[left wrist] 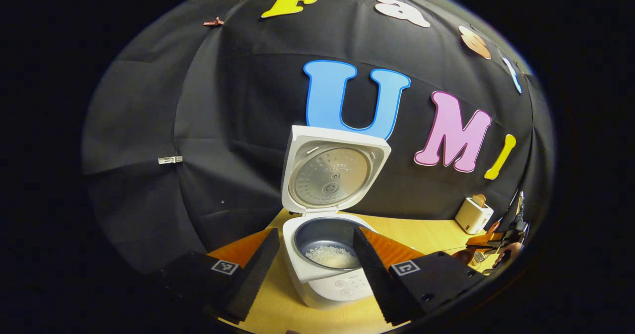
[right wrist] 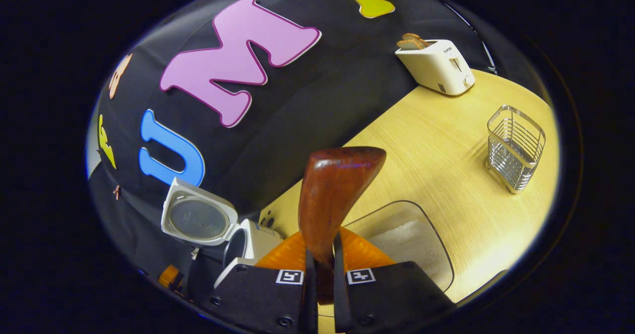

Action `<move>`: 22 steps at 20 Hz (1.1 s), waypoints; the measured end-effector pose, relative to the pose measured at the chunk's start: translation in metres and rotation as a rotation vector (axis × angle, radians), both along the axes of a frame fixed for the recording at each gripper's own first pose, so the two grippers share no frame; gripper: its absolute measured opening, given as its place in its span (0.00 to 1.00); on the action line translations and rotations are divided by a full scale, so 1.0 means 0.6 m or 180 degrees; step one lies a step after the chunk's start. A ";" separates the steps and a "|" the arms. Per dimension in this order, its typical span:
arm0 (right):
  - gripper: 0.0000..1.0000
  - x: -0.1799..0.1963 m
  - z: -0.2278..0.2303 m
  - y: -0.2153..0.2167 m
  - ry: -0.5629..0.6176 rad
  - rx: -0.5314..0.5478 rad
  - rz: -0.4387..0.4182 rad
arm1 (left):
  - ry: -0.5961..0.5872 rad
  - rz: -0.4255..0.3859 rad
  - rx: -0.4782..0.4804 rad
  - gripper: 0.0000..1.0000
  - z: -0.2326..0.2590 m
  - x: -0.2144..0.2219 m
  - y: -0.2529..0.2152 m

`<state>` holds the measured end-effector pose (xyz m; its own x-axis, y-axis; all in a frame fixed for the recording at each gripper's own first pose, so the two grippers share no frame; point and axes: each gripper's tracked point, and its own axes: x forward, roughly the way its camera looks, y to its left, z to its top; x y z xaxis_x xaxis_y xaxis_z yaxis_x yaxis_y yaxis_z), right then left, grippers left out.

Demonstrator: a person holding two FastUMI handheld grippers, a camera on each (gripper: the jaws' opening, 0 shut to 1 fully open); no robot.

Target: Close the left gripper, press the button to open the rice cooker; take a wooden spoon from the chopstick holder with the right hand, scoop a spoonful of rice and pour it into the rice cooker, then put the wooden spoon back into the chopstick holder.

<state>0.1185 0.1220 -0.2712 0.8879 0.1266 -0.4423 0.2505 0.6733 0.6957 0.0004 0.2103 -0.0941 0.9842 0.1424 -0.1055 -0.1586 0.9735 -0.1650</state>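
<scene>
Right gripper (right wrist: 320, 294) clenched on wooden spoon (right wrist: 333, 195), bowl raised above a clear rice container (right wrist: 412, 244) on the worktop (right wrist: 446, 165). Far right: empty wire chopstick holder (right wrist: 515, 148) and toaster (right wrist: 436, 66). Left gripper (left wrist: 312, 274) released, fingers spread either side of rice cooker (left wrist: 327, 269), lid (left wrist: 332, 172) upright, rice in pot.

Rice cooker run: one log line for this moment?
rice cooker: lid open, rice inside | wooden spoon: held by right gripper | chopstick holder: empty | left gripper: open
</scene>
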 end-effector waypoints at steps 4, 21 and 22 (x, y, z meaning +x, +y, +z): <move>0.17 0.029 0.093 0.018 -0.0219 0.0248 -0.0045 | -0.0059 0.0012 -0.0150 0.95 -0.005 0.002 0.002; 0.17 0.223 0.241 0.370 -0.0668 0.0400 0.0560 | -0.0121 0.0137 -0.0023 0.95 -0.021 -0.036 0.041; 0.17 0.230 0.233 0.388 -0.0660 0.0305 0.0602 | -0.0114 0.0135 -0.0012 0.95 -0.023 -0.040 0.041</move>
